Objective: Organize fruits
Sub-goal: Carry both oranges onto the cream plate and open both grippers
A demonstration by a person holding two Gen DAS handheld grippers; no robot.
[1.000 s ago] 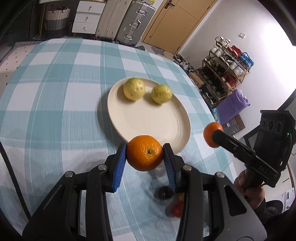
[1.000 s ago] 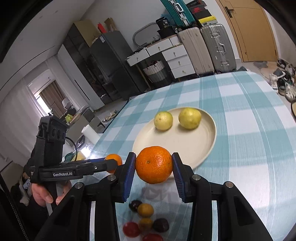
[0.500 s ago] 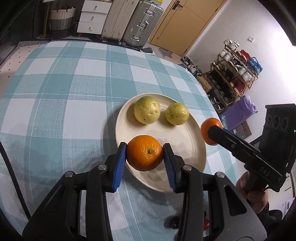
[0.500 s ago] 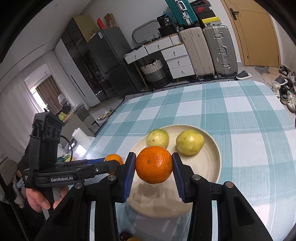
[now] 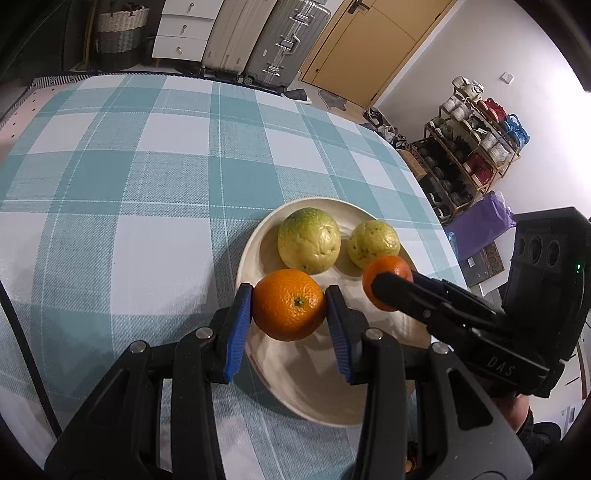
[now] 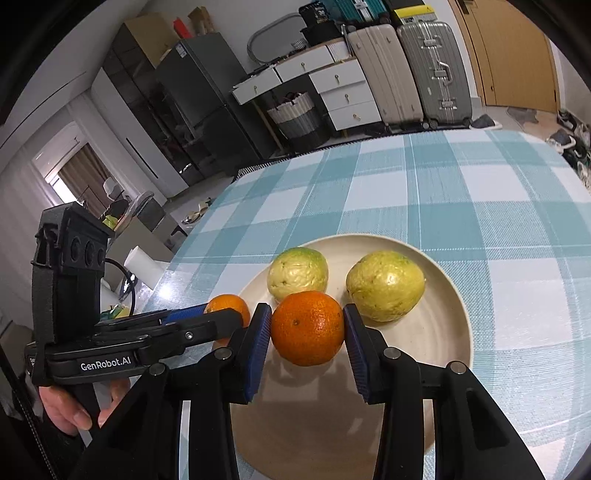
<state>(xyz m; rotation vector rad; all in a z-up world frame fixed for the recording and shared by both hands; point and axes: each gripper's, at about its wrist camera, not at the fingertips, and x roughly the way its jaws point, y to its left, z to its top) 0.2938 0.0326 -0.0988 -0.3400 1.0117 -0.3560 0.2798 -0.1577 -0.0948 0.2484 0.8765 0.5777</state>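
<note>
A cream plate (image 5: 317, 391) (image 6: 454, 325) lies on the teal checked tablecloth with two yellow-green guavas (image 5: 309, 245) (image 5: 373, 243) (image 6: 297, 273) (image 6: 384, 285) at its far side. My left gripper (image 5: 290, 325) is shut on an orange (image 5: 289, 304), held just over the plate's left part. My right gripper (image 6: 306, 339) is shut on a second orange (image 6: 308, 328) over the plate's near middle. Each gripper with its orange also shows in the other view: the right one (image 5: 386, 282), the left one (image 6: 227, 308).
The checked table (image 5: 147, 184) reaches far back and left. Suitcases (image 5: 280, 40), a white drawer unit (image 5: 184, 33) and a basket (image 5: 118, 37) stand behind it. A shoe rack (image 5: 476, 147) stands to the right. A dark fridge (image 6: 207, 107) stands at the back left.
Both grippers have moved forward with their oranges from the table's near edge to over the plate. The small fruits seen below them earlier have dropped out of view.
</note>
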